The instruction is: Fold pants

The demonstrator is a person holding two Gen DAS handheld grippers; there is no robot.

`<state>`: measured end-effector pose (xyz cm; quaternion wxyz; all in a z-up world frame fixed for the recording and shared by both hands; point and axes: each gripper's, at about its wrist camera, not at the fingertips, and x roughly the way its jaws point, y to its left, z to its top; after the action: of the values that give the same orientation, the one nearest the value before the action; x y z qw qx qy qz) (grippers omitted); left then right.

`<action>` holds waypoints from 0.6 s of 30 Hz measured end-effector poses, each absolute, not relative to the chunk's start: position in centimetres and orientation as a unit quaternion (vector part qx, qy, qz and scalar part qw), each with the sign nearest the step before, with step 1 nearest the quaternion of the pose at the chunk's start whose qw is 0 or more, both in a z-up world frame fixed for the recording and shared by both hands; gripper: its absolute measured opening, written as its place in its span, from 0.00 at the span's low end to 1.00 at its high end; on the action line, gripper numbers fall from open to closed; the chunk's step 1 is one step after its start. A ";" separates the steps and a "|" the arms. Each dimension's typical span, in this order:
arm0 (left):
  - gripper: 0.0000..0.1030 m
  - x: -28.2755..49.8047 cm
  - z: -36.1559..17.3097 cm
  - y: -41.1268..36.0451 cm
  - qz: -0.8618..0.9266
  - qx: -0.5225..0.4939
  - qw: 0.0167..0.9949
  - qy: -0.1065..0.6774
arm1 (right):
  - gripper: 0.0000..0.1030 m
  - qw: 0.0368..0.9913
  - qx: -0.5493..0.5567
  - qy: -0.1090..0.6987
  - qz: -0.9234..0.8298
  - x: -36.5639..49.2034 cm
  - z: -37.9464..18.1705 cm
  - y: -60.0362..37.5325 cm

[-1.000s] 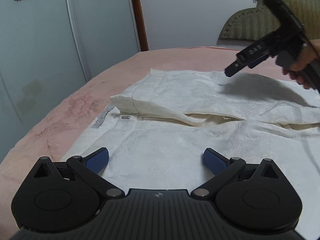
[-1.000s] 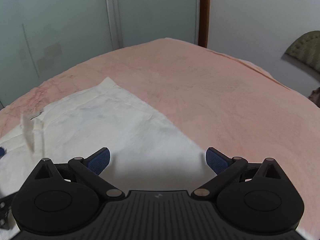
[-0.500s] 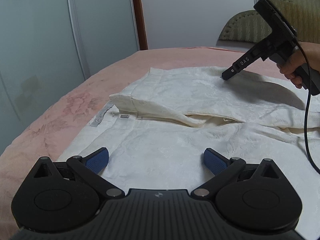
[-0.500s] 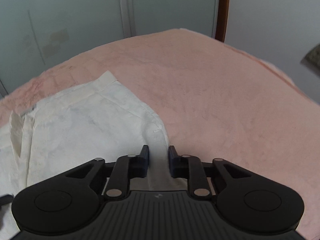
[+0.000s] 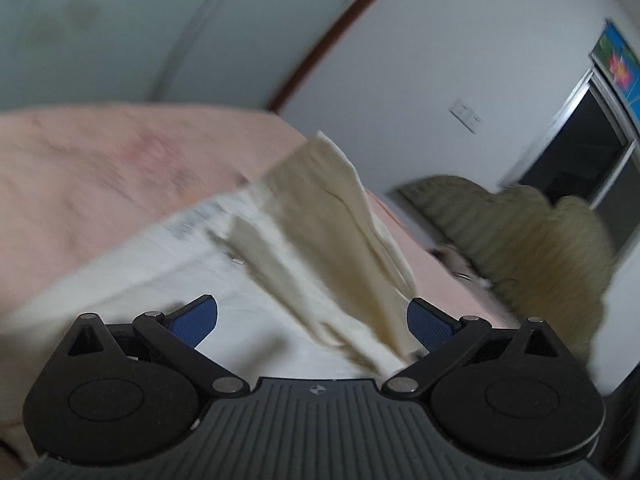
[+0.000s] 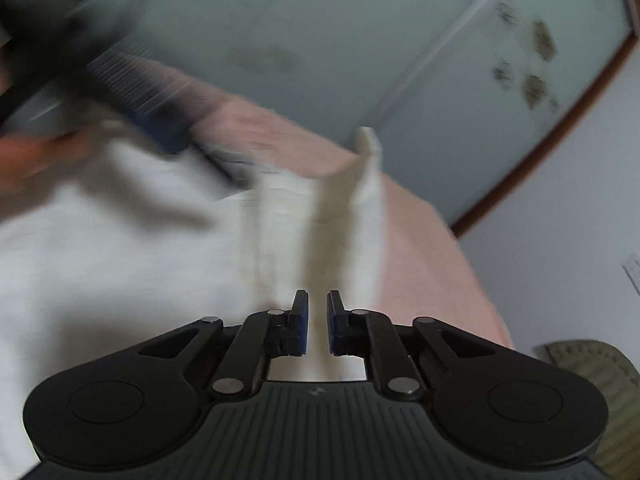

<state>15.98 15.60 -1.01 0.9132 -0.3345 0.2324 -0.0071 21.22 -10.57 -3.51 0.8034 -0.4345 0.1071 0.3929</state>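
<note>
The cream white pants (image 5: 168, 264) lie on the pink bed (image 5: 80, 168). One part (image 5: 332, 240) is lifted off the bed and hangs slanted in front of my left gripper (image 5: 312, 318), which is open with nothing between its blue pads. My right gripper (image 6: 317, 322) is shut on a raised strip of the pants (image 6: 340, 216), which stretches away from its fingertips. The rest of the pants (image 6: 100, 248) lies flat to the left. The left gripper (image 6: 132, 96) shows as a dark blur at the upper left of the right wrist view.
Frosted sliding doors (image 5: 120, 28) stand behind the bed. A padded olive headboard (image 5: 532, 236) is at the right, with a dark window (image 5: 588, 160) above it. A white wall (image 6: 560, 220) with a brown door frame (image 6: 560, 136) lies to the right.
My right gripper, shut on the pants edge, has lifted it up off the bed. Both cameras have tilted and swung sharply; both views are motion-blurred. My left gripper stays open.
</note>
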 end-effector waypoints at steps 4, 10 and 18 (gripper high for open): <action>0.99 19.2 -0.7 16.2 -0.025 -0.377 0.881 0.285 | 0.09 0.809 -0.431 0.111 0.385 21.4 -4.7 -10.4; 0.99 19.8 1.1 15.5 0.021 -0.315 0.910 0.267 | 1.00 0.868 -0.375 0.075 0.316 25.8 -1.3 -12.6; 0.99 21.1 -1.1 15.0 0.006 -0.302 0.901 0.312 | 1.00 0.868 -0.130 0.314 0.362 43.0 -1.2 -15.9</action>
<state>21.09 15.03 -1.12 0.9009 -0.3018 0.3119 0.0057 42.99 -15.95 -1.18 0.8682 -0.1302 0.3139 0.3615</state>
